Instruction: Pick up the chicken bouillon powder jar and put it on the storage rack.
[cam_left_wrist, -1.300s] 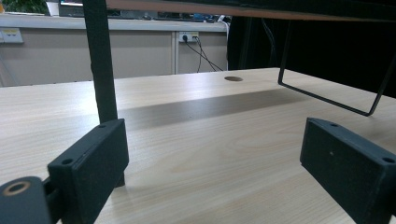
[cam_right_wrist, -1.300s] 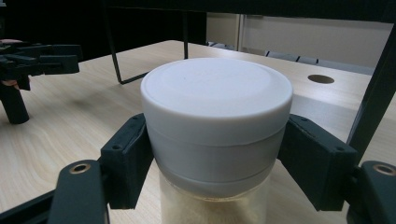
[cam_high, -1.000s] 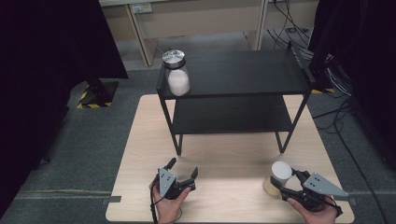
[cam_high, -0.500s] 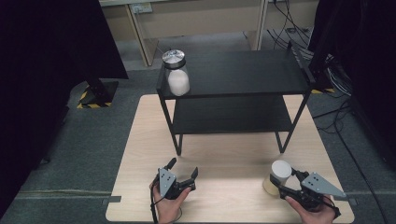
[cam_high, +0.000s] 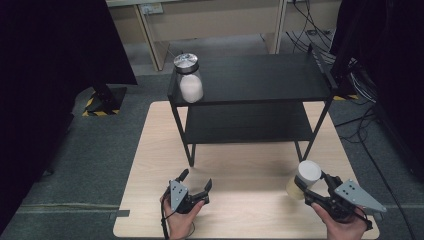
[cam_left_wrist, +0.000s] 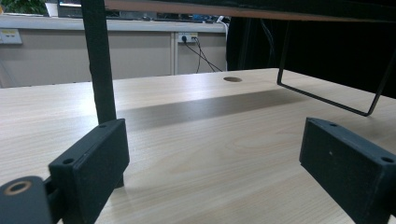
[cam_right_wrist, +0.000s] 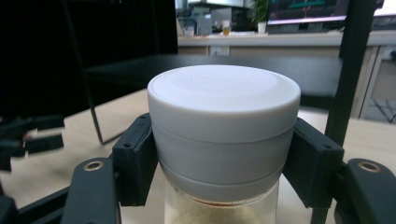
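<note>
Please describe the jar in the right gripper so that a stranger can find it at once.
Start at the black two-level shelf on the wooden table. In front of its right leg, the right gripper clamps a jar. Its lid is white, while the shelf jar has a metal lid.

We see a light wooden table (cam_high: 240, 175) bearing a black two-tier shelf rack (cam_high: 260, 80) across its twelve-o'clock half. At the rack's ten-o'clock corner, on the top tier, stands a lidded glass jar (cam_high: 189, 80) of white powder. Toward five o'clock on the tabletop, a white-lidded jar (cam_high: 304, 179) sits between the jaws of the right gripper (cam_high: 320, 192).
</note>
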